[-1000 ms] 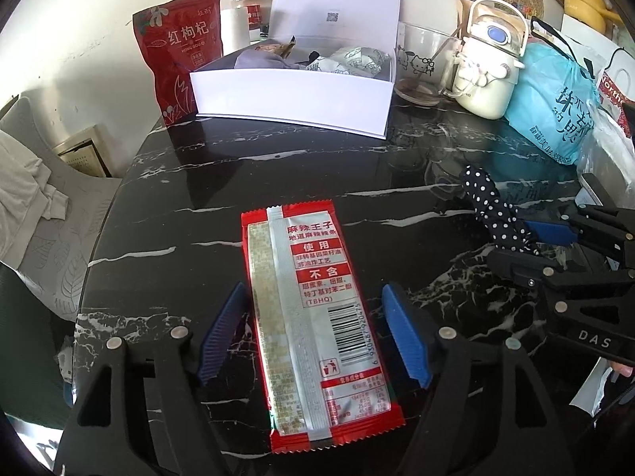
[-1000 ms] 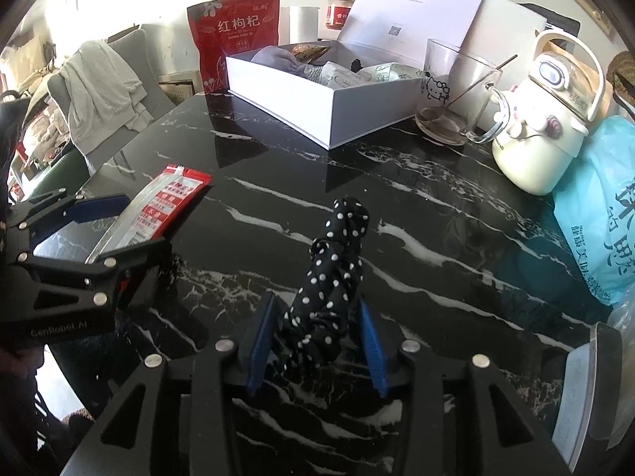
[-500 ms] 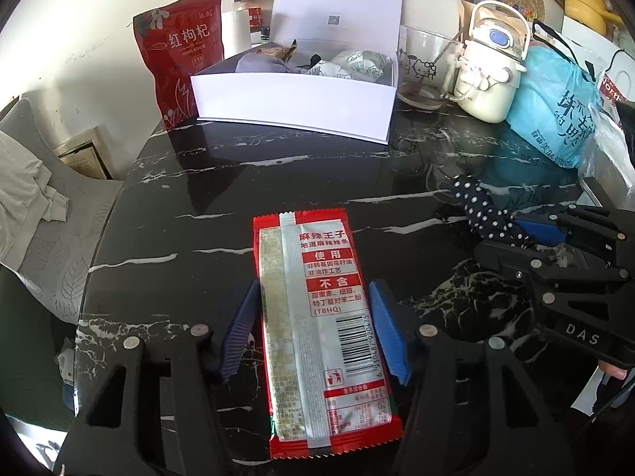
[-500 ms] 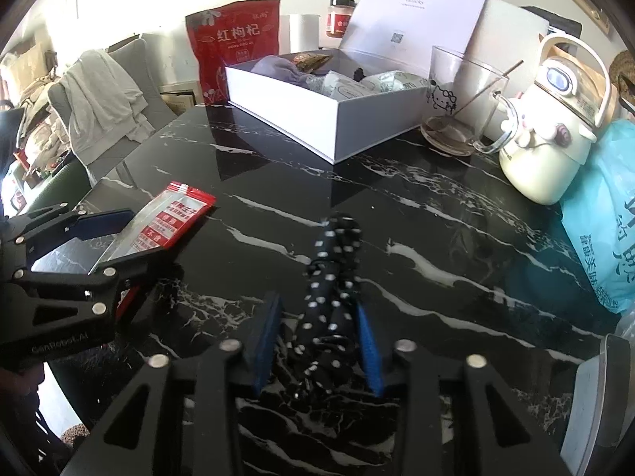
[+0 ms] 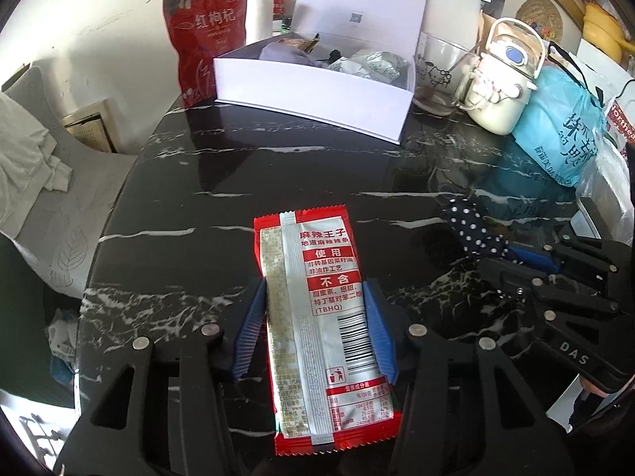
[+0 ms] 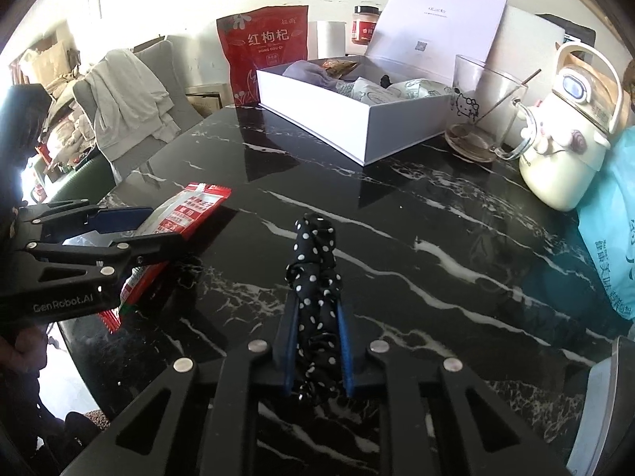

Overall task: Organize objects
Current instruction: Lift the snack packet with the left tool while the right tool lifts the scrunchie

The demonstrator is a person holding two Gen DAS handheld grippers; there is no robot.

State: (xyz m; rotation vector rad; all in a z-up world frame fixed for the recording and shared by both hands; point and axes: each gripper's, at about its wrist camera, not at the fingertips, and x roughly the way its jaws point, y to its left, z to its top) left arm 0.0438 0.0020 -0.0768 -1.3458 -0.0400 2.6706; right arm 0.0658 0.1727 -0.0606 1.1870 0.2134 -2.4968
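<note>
A red and silver snack packet (image 5: 317, 261) lies on the black marble table (image 5: 238, 174), also visible in the right wrist view (image 6: 194, 202). My left gripper (image 5: 314, 289) straddles it, jaws closing, blue pads touching both long edges. A black polka-dot cloth (image 6: 315, 246) stands bunched between the fingers of my right gripper (image 6: 316, 303), whose jaws are closing and squeeze it. The same cloth (image 5: 472, 230) shows at the right of the left wrist view. An open white box (image 6: 337, 119) with several items sits at the back.
Behind the box (image 5: 313, 97) stand a red pouch (image 5: 206, 39) and a jar. A glass mug (image 6: 484, 107), a cream kettle (image 6: 567, 135) and a blue bag (image 5: 563, 135) crowd the right side. A chair draped with clothes (image 6: 127, 95) is left of the table.
Both pairs of jaws have narrowed: the left pads came in onto the packet's edges, the right pads onto the polka-dot cloth, which is now pinched thinner. Neither hand has shifted much.
</note>
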